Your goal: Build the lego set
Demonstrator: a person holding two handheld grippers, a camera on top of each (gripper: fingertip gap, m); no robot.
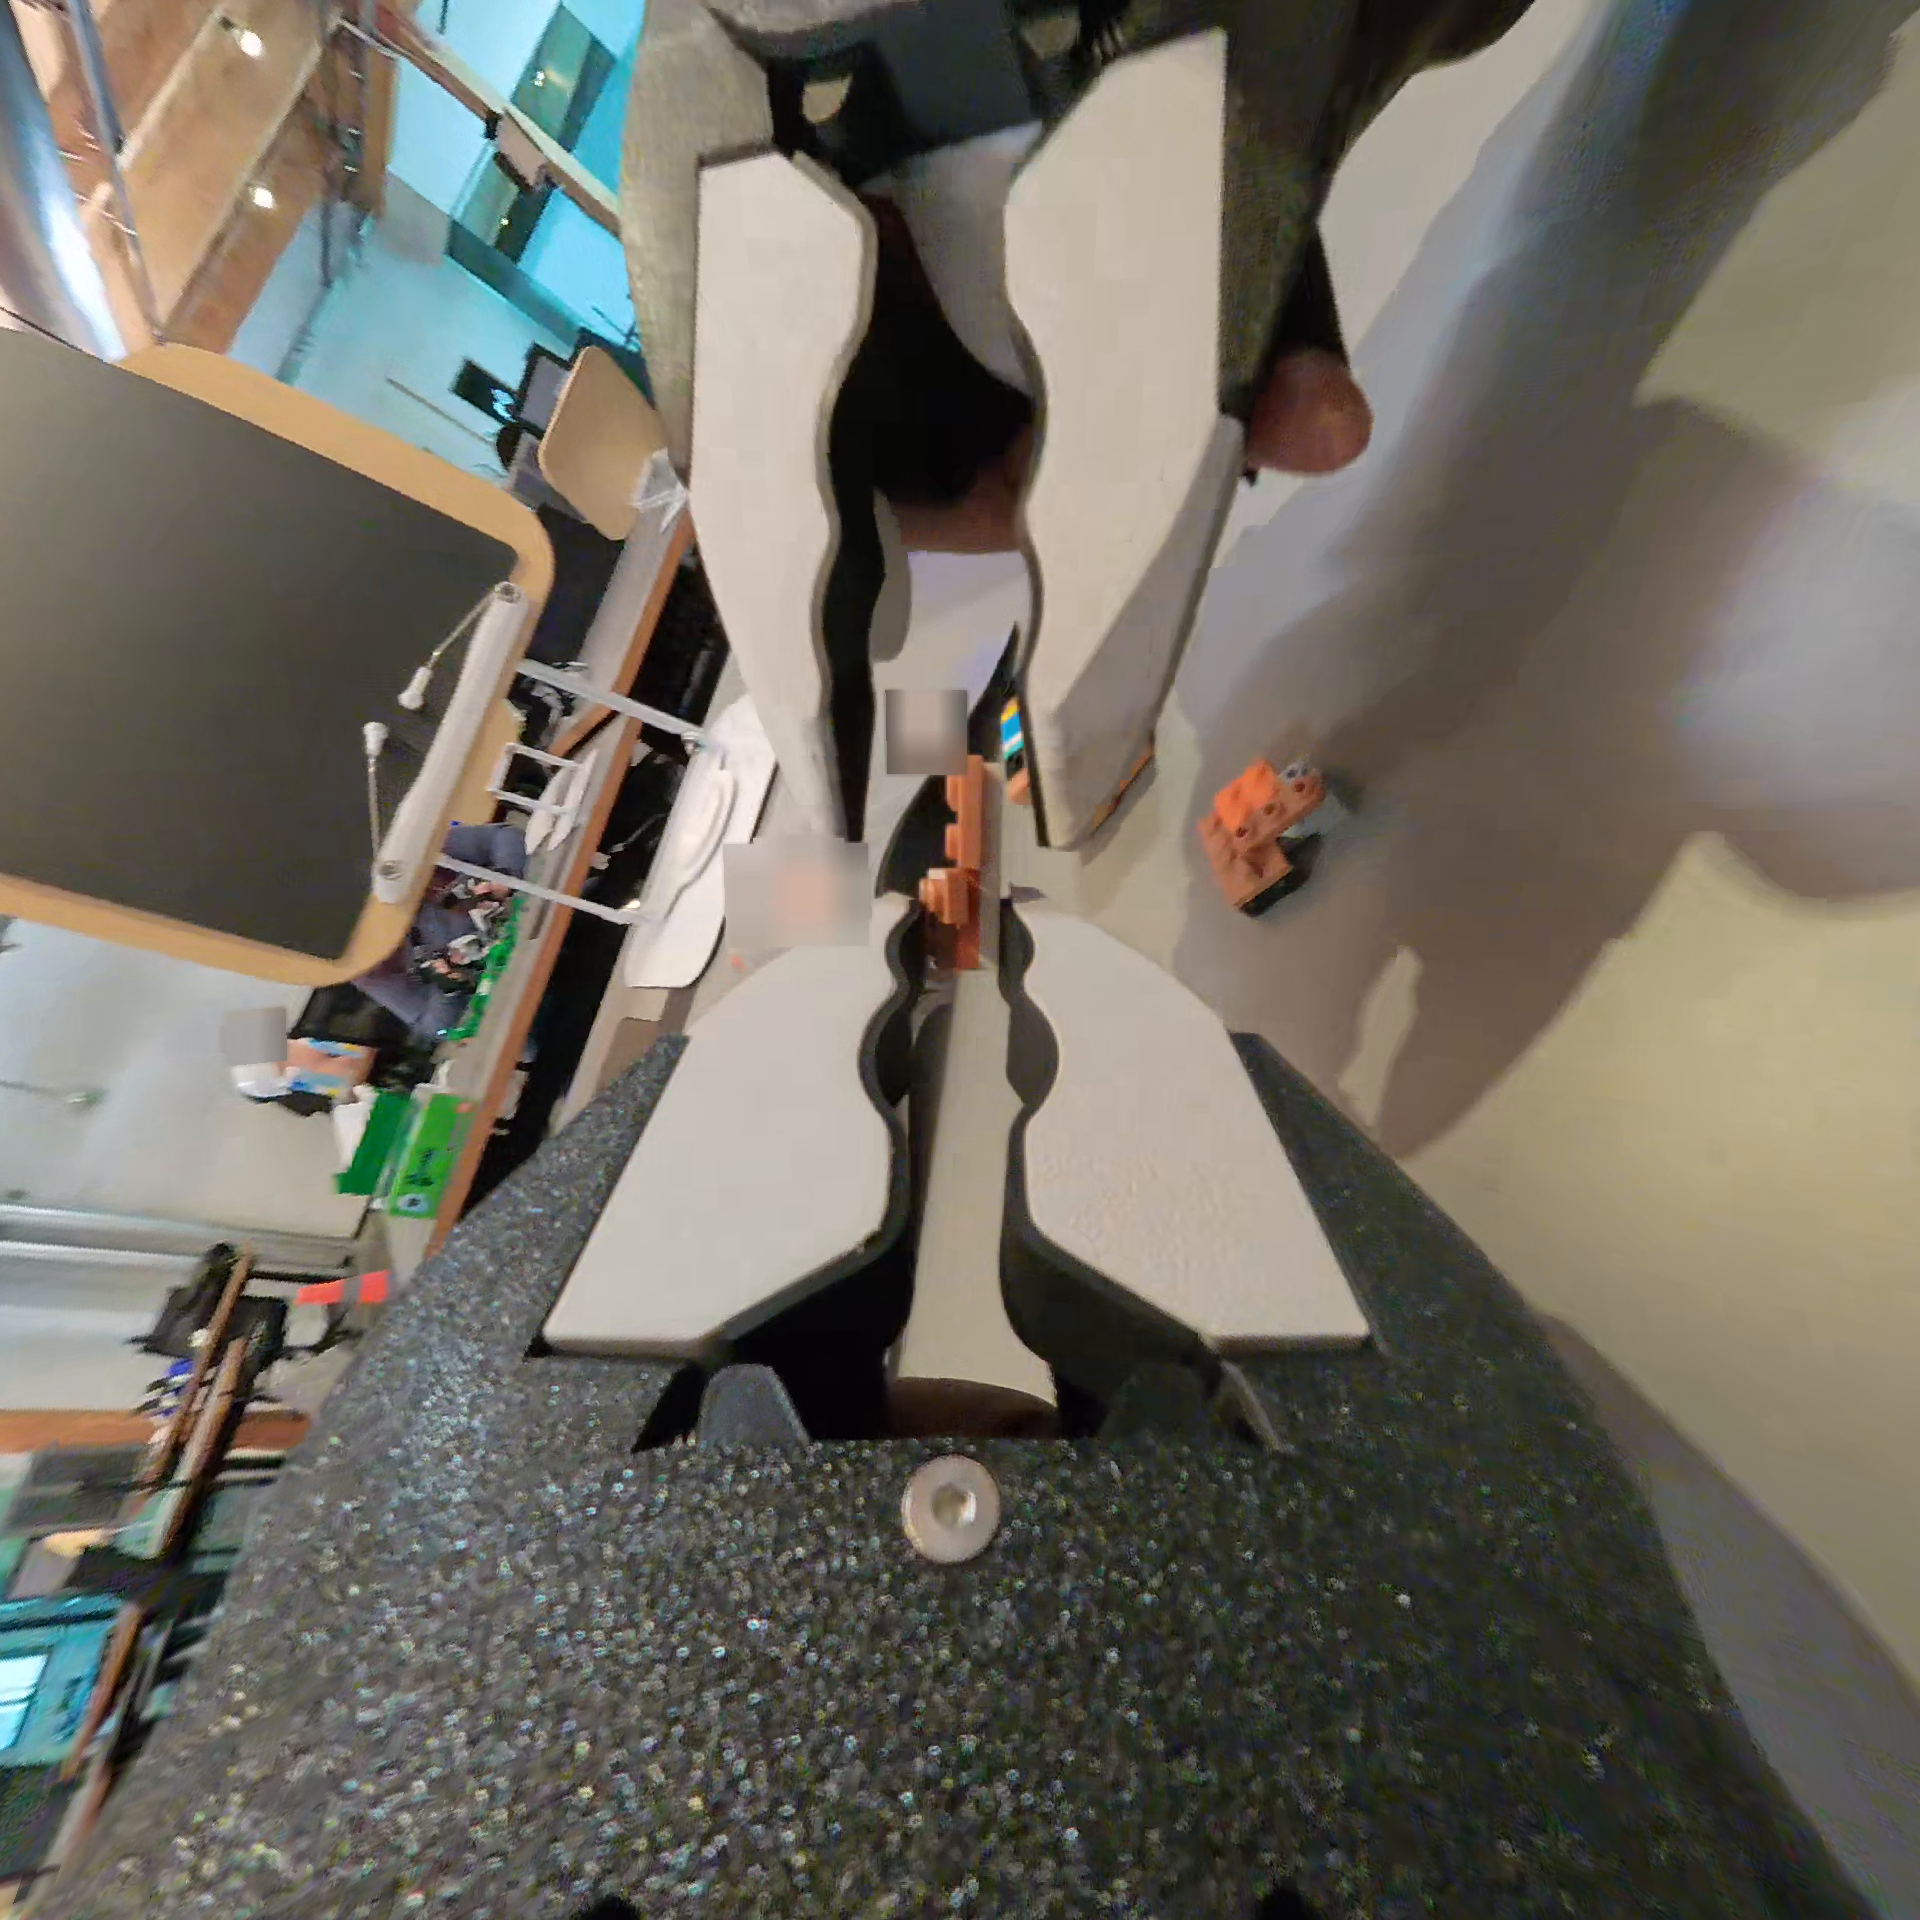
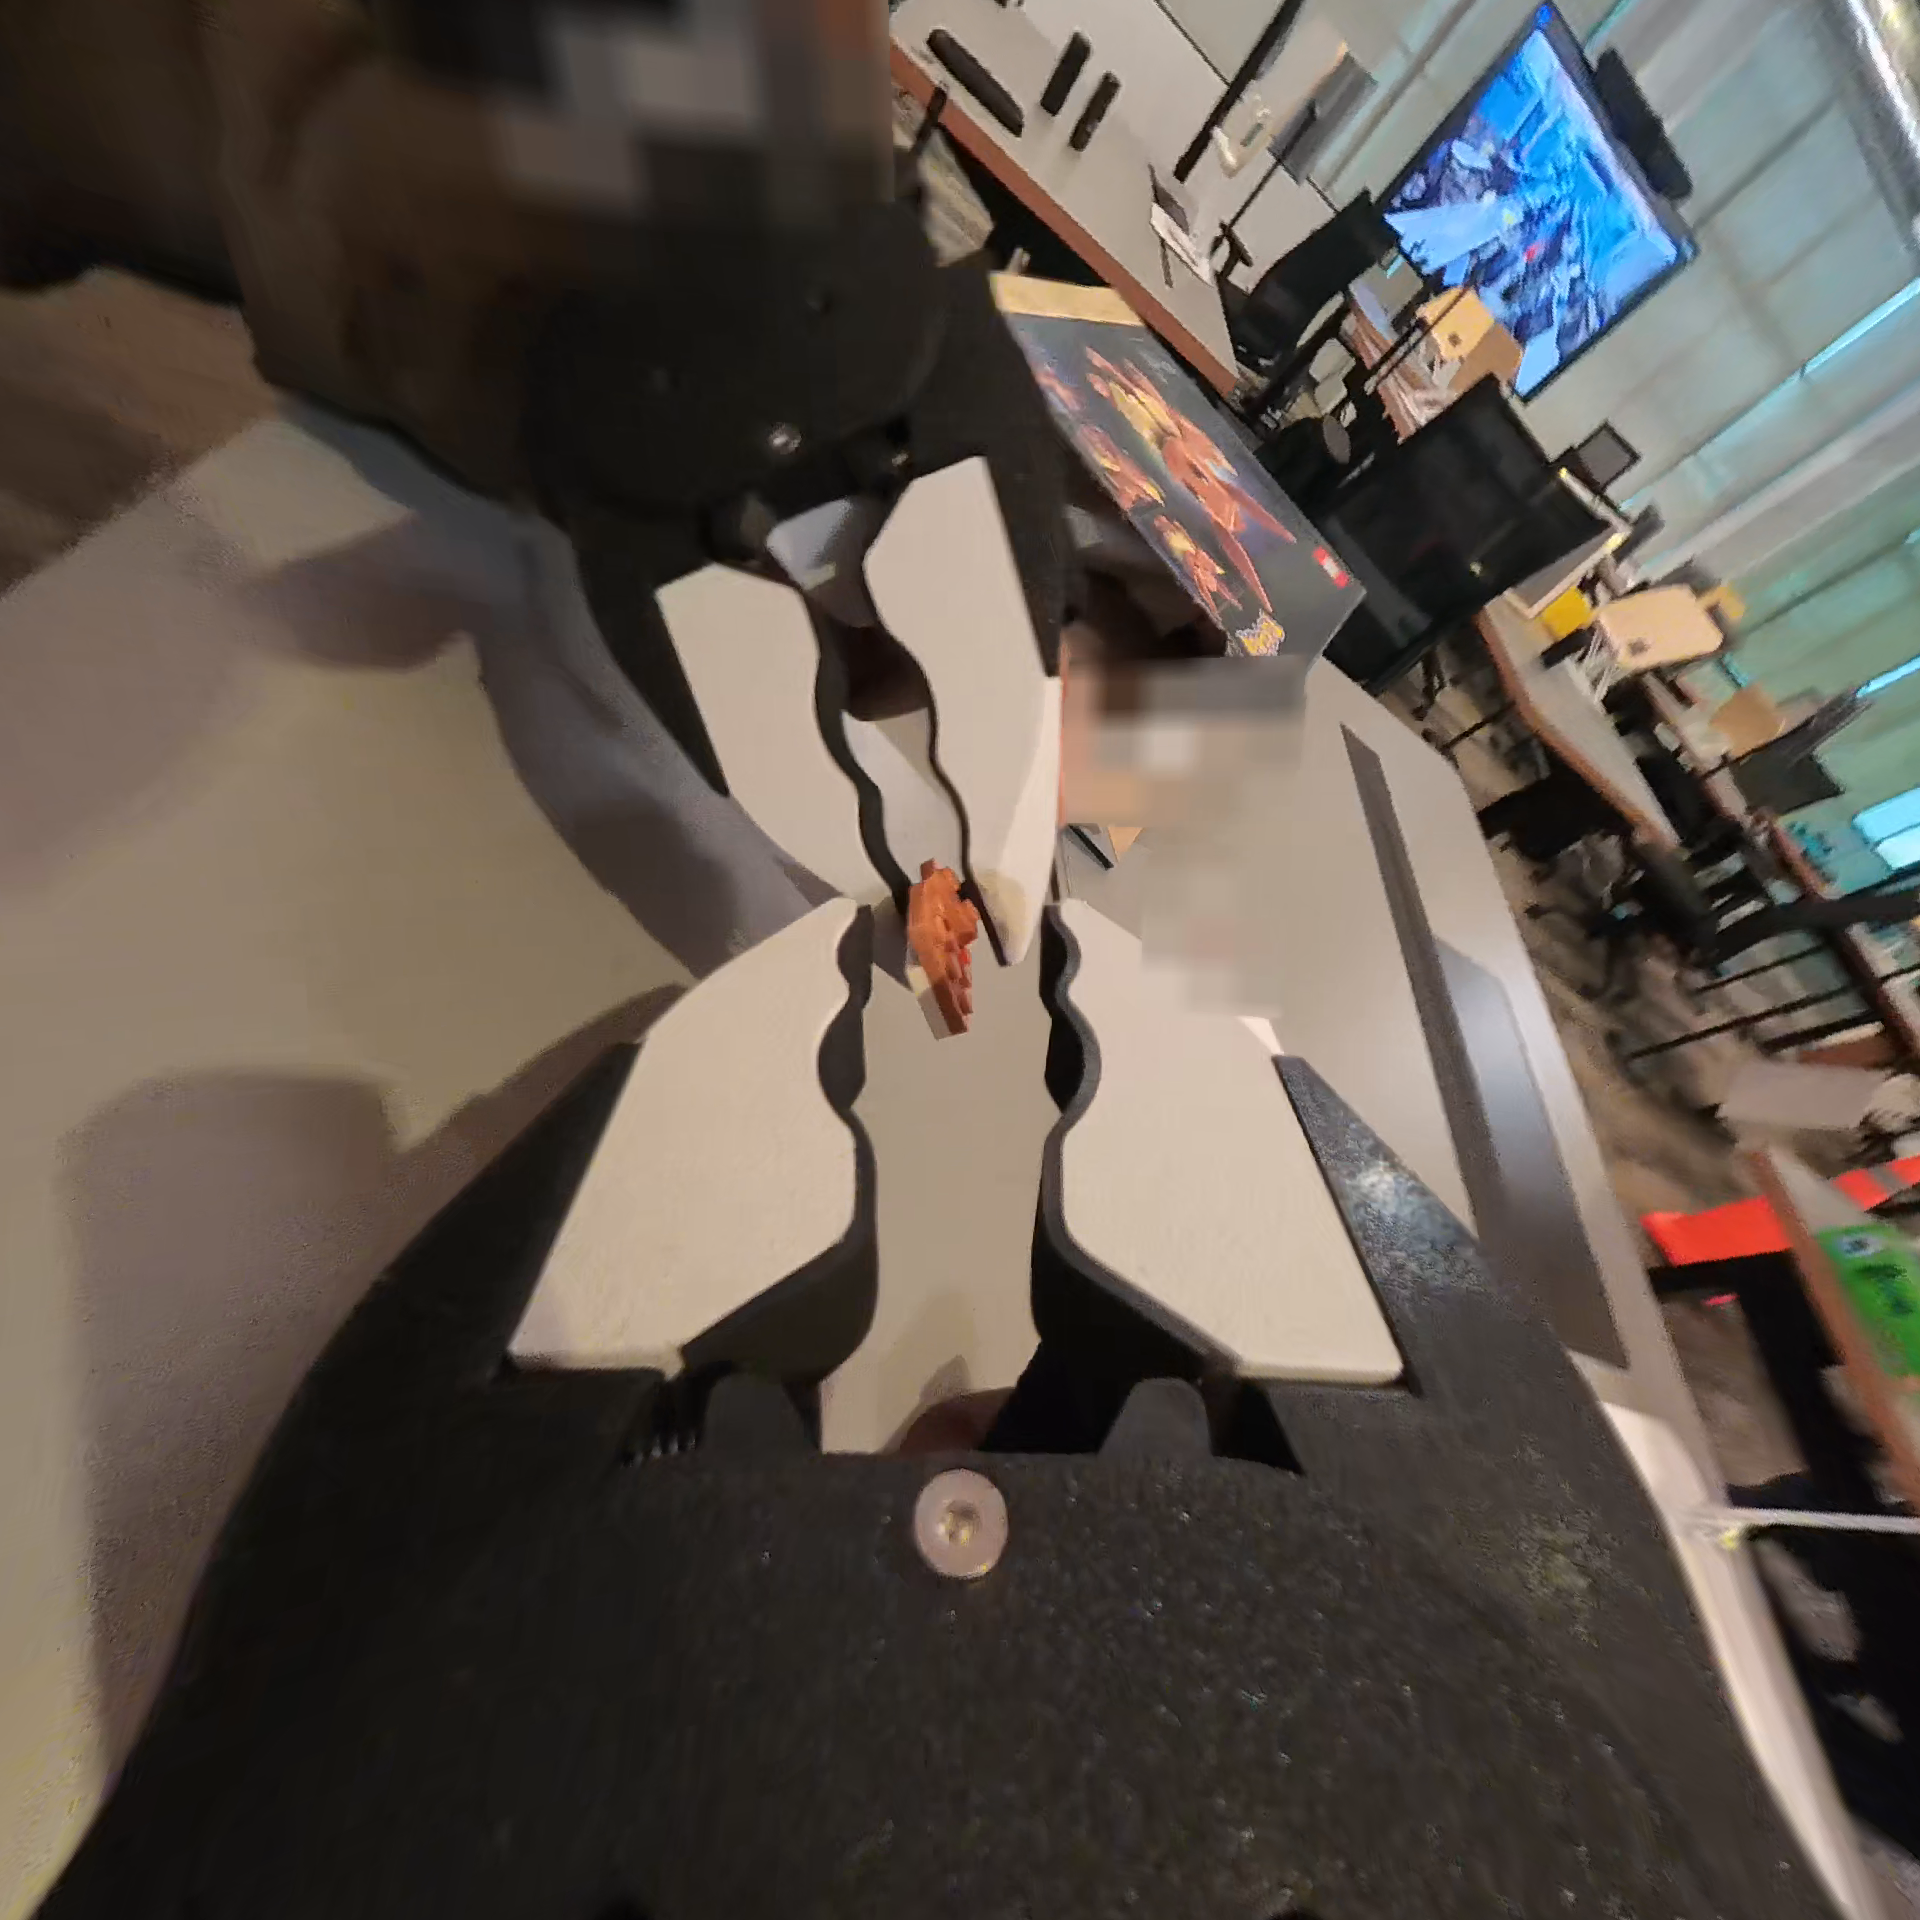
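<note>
In the left wrist view, the left gripper (image 1: 954, 940), with pale grey pads on a speckled black body, fills the foreground, its two fingers drawn close around the near end of a flat orange Lego plate (image 1: 958, 883). It grips the plate at its fingertips. Just beyond, the right gripper (image 1: 935, 821) points back toward the camera from above, its tips meeting the far end of the same plate.

The right wrist view shows this from the other side. The right gripper's (image 2: 951, 935) own fingers stand apart with a clear gap between them, so it is released. The studded orange plate (image 2: 940, 935) sits at their tips, pinched in the clenched fingers of the left gripper (image 2: 935, 883) opposite. Both views are blurred.

Farther off in the left view, on the pale grey table (image 1: 1558, 1039), a small assembly of orange, grey and black Lego bricks (image 1: 1262, 831) rests well apart from the grippers.

In the right view, a dark printed Lego box (image 2: 1174, 468) lies on the table behind the grippers. A bright wall screen (image 2: 1538, 197) shows in the far background.
</note>
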